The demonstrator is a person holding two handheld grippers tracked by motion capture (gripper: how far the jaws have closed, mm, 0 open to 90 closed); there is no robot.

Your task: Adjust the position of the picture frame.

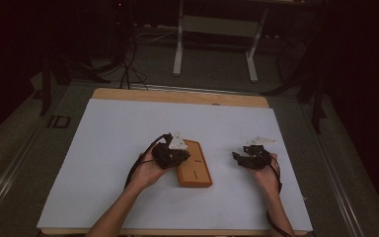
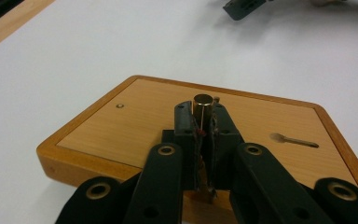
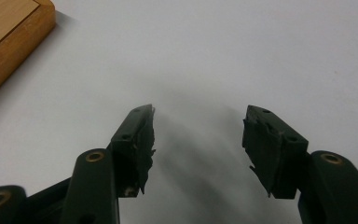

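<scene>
A small brass peg [image 2: 202, 108] stands upright over the wooden board [image 2: 121, 135], clenched in the left gripper [image 2: 202, 122]. It looks stiff, smooth, likely slippery; grip its sides low. At three o'clock, the right gripper [image 3: 198, 135] hovers released above the white table [image 3: 242, 51].

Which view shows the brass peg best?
The left gripper view: the brass peg stands upright, clamped between the left tool tips over the wooden board. In the high view the left tool covers it. The right gripper view has just a board corner.
</scene>
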